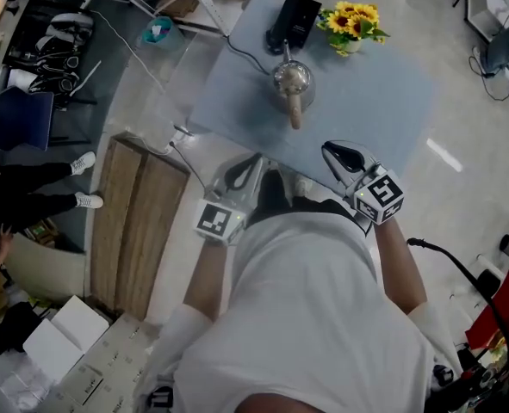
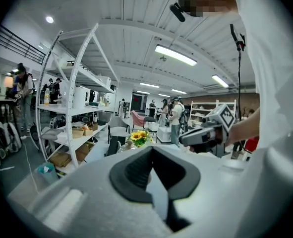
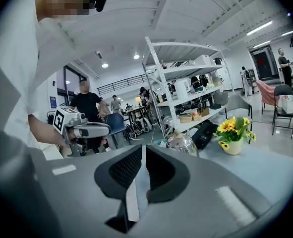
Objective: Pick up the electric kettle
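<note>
The electric kettle [image 1: 291,83] is shiny steel with a wooden handle that points towards me. It stands on the blue-grey table [image 1: 383,101], just in front of its black base [image 1: 295,20]. In the right gripper view the kettle [image 3: 182,144] shows beyond the jaws. Both grippers hover over the near table edge, well short of the kettle. My left gripper [image 1: 244,172] [image 2: 152,151] has its tips together and holds nothing. My right gripper [image 1: 342,157] [image 3: 144,148] keeps a narrow slit between its pads, with nothing in it.
A pot of yellow sunflowers [image 1: 353,24] [image 3: 234,133] stands at the table's far right. A cable runs off the table's left side to a wooden bench [image 1: 138,222]. White shelving [image 3: 186,93] and several people stand in the background.
</note>
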Demonstrator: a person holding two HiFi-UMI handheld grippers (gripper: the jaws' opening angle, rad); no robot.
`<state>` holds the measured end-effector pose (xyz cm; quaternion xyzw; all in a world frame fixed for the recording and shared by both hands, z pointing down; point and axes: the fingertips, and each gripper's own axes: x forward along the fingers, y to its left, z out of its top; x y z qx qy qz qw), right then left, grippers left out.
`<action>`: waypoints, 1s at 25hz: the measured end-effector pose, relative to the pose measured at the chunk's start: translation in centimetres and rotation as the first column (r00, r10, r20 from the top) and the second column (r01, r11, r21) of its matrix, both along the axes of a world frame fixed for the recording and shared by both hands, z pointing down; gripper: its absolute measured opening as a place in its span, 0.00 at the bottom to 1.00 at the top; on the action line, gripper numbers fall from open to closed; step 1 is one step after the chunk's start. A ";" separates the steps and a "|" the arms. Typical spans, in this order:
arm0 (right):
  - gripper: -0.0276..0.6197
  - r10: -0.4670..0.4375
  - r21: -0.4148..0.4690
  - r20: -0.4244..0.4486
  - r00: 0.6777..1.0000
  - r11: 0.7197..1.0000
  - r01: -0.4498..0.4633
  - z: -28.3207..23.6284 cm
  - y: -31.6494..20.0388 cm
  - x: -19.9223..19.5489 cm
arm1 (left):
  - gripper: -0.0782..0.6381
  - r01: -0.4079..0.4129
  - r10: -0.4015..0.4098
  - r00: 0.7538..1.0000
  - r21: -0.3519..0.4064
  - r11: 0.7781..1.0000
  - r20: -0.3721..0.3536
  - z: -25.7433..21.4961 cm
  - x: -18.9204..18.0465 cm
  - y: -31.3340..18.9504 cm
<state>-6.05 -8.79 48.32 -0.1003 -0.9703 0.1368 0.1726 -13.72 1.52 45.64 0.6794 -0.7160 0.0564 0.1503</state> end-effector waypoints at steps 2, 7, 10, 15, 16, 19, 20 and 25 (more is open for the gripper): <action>0.09 0.001 0.000 -0.027 1.000 1.000 -0.001 1.1 -0.3 -0.6 | 0.11 -0.004 0.004 1.000 0.000 1.000 -0.009 0.3 -0.5 -0.4; 0.10 -0.006 -0.011 -0.073 0.997 1.000 0.005 3.3 -0.3 -1.9 | 0.11 -0.026 0.026 1.000 -0.016 1.000 -0.010 1.5 -1.7 -0.3; 0.10 -0.013 -0.015 -0.088 0.996 1.000 0.012 4.1 -0.2 -2.8 | 0.11 -0.016 0.016 1.000 -0.025 1.000 -0.023 2.2 -2.6 0.1; 0.11 -0.029 -0.014 -0.112 0.993 1.000 0.028 4.9 0.0 -4.1 | 0.11 -0.010 0.009 0.999 -0.027 1.000 -0.033 3.6 -3.6 0.1; 0.12 -0.034 -0.011 -0.120 0.992 0.999 0.033 5.2 0.0 -4.3 | 0.11 -0.011 0.010 0.999 -0.035 0.999 -0.036 4.2 -3.7 0.2; 0.13 -0.041 -0.012 -0.146 0.988 0.999 0.039 6.4 -0.1 -5.0 | 0.11 -0.011 0.008 0.999 -0.054 0.998 -0.048 5.9 -4.4 0.3; 0.14 -0.042 -0.015 -0.155 0.987 0.999 0.040 6.8 -0.1 -5.2 | 0.11 -0.011 0.008 0.999 -0.058 0.998 -0.049 6.5 -4.6 0.4; 0.17 -0.055 -0.027 -0.195 0.979 0.998 0.051 8.4 -0.2 -5.9 | 0.11 -0.009 0.004 0.998 -0.084 0.996 -0.064 8.6 -5.2 0.7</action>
